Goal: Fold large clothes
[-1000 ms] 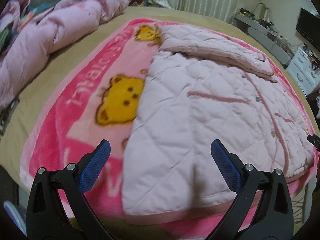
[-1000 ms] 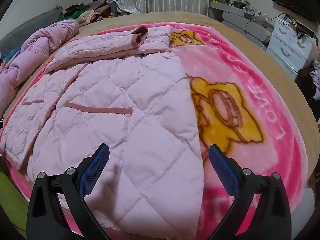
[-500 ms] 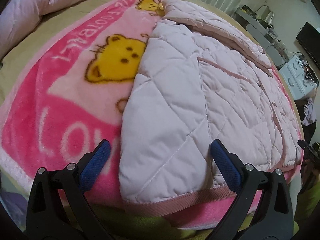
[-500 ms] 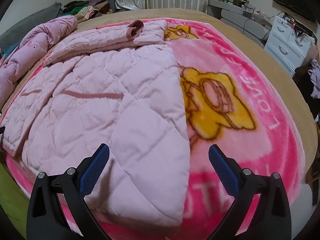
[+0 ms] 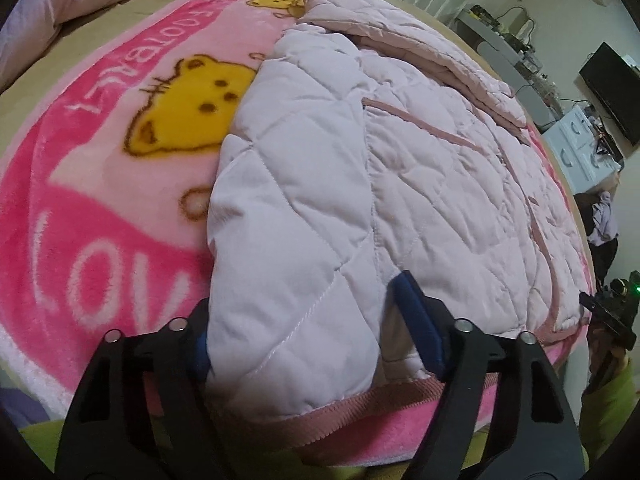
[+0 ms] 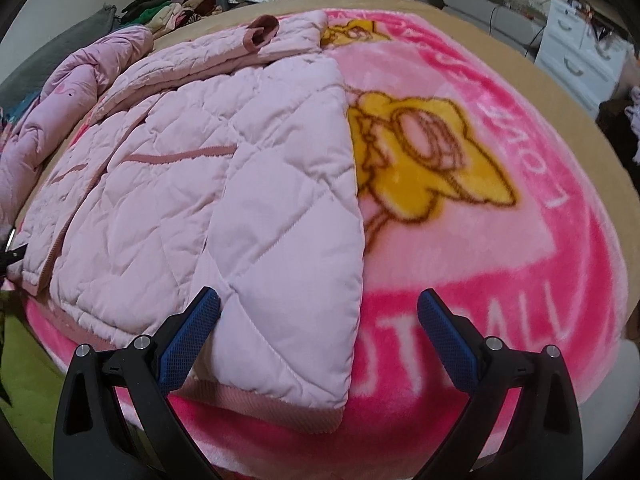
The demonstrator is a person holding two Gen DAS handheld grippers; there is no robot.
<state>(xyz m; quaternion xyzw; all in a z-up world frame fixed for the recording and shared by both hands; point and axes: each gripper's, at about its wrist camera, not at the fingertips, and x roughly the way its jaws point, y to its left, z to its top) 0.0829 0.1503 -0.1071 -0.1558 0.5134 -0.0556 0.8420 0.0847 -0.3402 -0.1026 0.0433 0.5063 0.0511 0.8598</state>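
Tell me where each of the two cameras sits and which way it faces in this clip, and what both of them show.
Left wrist: on the left hand-held gripper, looking steeply down at the near left hem corner of the pink quilted jacket; its jaws have just been closing around that corner.
Right wrist: on the right hand-held gripper, angled down at the jacket's near right hem corner; jaws wide open, the corner between them.
Shared: the jacket, the pink bear blanket and the white drawers. No hand or sleeve shows clearly.
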